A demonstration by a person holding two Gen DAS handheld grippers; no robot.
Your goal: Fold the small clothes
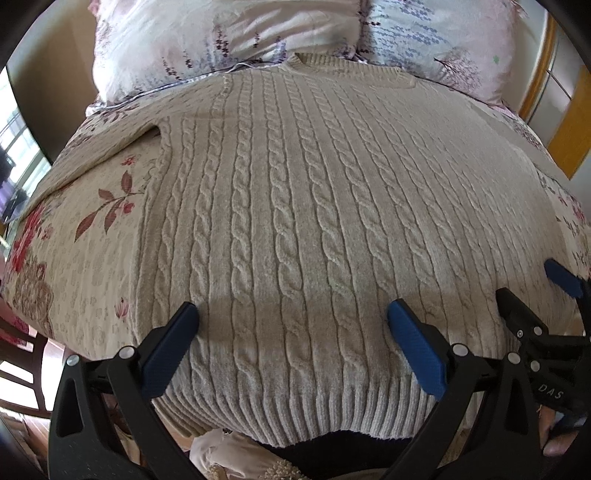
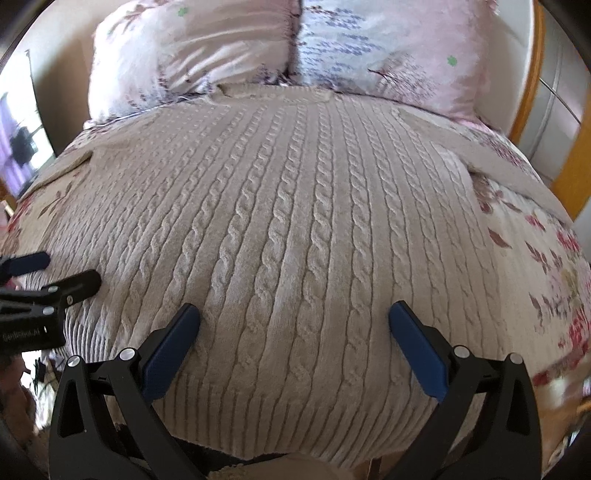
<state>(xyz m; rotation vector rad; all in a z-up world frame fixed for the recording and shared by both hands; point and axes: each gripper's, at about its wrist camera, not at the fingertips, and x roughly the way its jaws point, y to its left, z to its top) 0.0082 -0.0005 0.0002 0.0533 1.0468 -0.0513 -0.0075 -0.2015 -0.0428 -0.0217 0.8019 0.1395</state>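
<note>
A cream cable-knit sweater lies flat on the bed, neck toward the pillows and ribbed hem toward me; it also shows in the right wrist view. My left gripper is open and empty over the hem's left part. My right gripper is open and empty over the hem's right part. The right gripper shows at the right edge of the left wrist view. The left gripper shows at the left edge of the right wrist view. The left sleeve and the right sleeve spread out sideways.
The sweater rests on a floral bedspread. Two floral pillows stand at the bed's head. A wooden frame is at the right. A wooden chair stands left of the bed.
</note>
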